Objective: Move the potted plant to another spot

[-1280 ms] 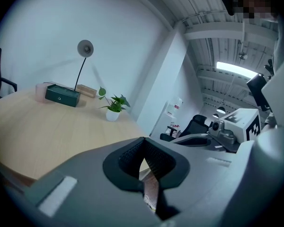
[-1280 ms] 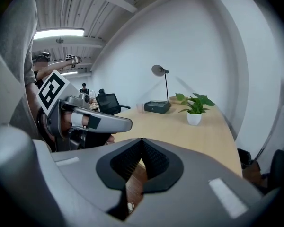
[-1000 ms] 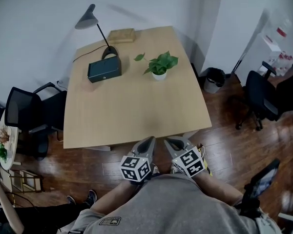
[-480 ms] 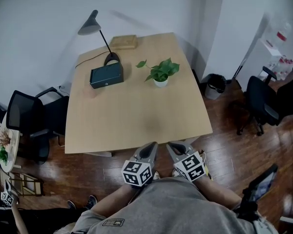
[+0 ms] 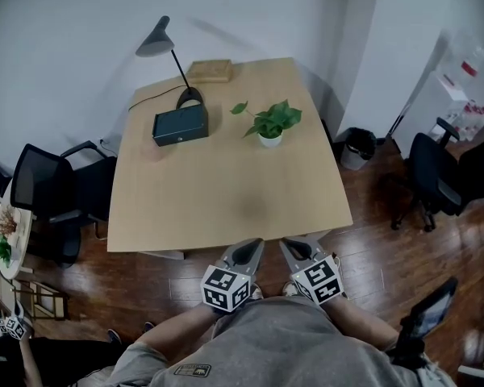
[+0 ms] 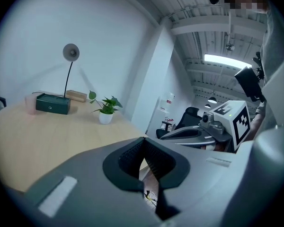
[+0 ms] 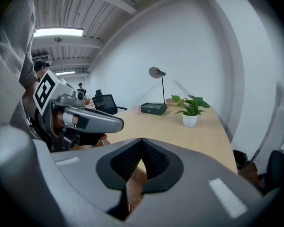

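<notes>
Left hand-held gripper [image 5: 248, 250]: held just off the near edge of the worktop [image 5: 226, 192]; its jaws are closed tip to tip with nothing between them, as the left gripper view confirms [image 6: 143, 144].

Right hand-held gripper [image 5: 296, 248]: just beside the left one, on its right, also at the near edge; jaws pressed together and empty [image 7: 142, 144].

Potted plant [image 5: 268, 126]: upright in a white pot on the far right part of the worktop, well apart from both hand-held grippers; untouched.

Other items: a dark green box [image 5: 180, 124] stands left of the plant; a desk lamp [image 5: 165, 43] rises from a base just behind that box; a flat wooden box [image 5: 210, 71] lies at the far edge; a black chair [image 5: 48, 196] stands off the worktop's left side; a dark bin [image 5: 358, 147] sits on the floor to the right.
</notes>
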### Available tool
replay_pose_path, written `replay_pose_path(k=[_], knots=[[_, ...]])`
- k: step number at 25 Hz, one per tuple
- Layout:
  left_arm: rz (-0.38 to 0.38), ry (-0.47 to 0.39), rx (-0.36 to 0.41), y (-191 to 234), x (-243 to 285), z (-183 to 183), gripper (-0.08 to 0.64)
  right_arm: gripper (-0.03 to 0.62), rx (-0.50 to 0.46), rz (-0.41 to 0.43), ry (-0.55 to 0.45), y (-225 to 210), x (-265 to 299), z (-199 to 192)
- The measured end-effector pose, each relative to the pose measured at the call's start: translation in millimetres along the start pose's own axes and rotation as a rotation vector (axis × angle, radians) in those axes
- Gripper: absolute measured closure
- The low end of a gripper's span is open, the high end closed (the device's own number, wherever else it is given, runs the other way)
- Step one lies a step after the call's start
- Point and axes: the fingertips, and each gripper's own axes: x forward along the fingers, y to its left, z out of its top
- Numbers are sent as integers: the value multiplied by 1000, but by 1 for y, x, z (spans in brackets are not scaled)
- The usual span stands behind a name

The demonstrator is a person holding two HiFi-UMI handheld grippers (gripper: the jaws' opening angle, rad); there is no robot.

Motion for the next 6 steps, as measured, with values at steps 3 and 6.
replay_pose_path(k=[3, 6], knots=[[21, -18, 5, 1, 0, 0, 566, 586, 1, -3, 1, 0, 0, 2], [54, -42, -9, 7, -1, 1, 568, 586, 2, -3, 2, 1, 1, 3]])
